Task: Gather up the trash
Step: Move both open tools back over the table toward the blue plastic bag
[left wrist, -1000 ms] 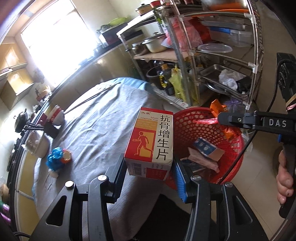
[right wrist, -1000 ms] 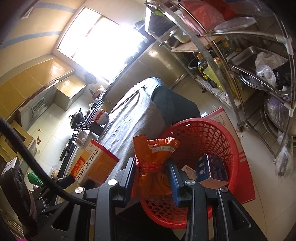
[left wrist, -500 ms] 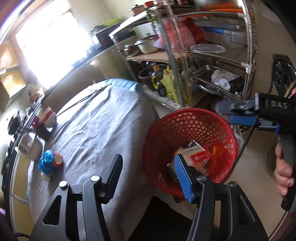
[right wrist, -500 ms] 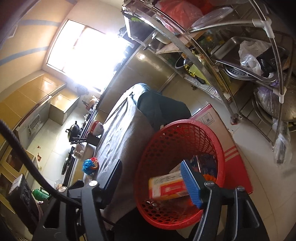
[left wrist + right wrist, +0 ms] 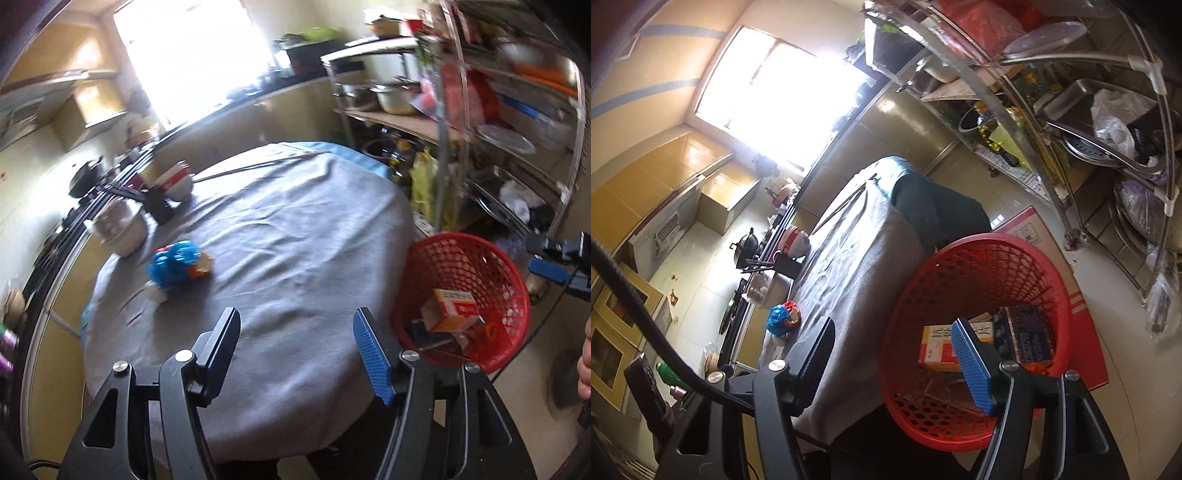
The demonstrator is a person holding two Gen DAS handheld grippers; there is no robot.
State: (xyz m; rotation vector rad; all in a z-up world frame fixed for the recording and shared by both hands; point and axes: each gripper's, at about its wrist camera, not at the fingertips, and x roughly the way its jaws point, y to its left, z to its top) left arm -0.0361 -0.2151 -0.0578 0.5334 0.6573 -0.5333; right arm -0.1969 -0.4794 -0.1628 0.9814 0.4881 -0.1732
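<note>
Both the left gripper (image 5: 295, 349) and right gripper (image 5: 894, 356) now have wide, empty jaws: 1 second ago they held the medicine box (image 5: 452, 310) and an orange wrapper, which now lie in the red basket (image 5: 964, 258). The left gripper has swung back over the tabletop (image 5: 295, 240), where the blue crumpled wrapper (image 5: 177, 262) is probably the next trash.

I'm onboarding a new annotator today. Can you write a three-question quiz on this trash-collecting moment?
1. True or false: the left gripper holds a carton.
2. Where does the orange-and-white medicine carton lie? A) on the grey tablecloth B) in the red mesh plastic basket C) on the metal shelf rack
3. Fill in: the crumpled blue-and-orange wrapper lies on the grey ____.

Key: 1 false, jaws open and empty; 2 B; 3 tablecloth.
</note>
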